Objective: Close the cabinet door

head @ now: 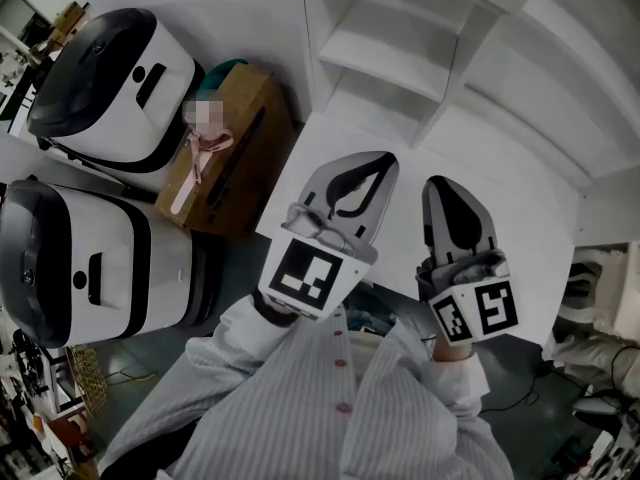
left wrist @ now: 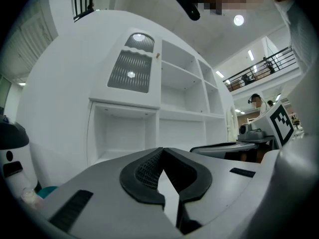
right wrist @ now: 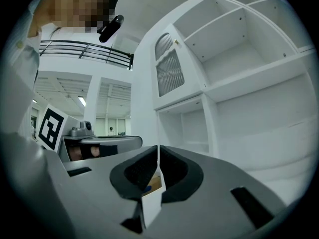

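The white cabinet has open shelves, and I see it in all three views. At its upper left, a white panel with a grey grille and a small knob looks like the door. From the right gripper view this grille panel stands at the shelves' left end. I cannot tell how far it is swung. My left gripper points at the shelves with its tips together and nothing between them. Beside it, my right gripper is also shut, with only a thin white sliver showing between its pads. A broad white panel lies beneath both grippers.
Two rounded white-and-black machines stand on the left. Between them and the cabinet sits a cardboard box with a pink ribbon on it. Cables and white gear lie at the lower right. A person's striped sleeves fill the bottom.
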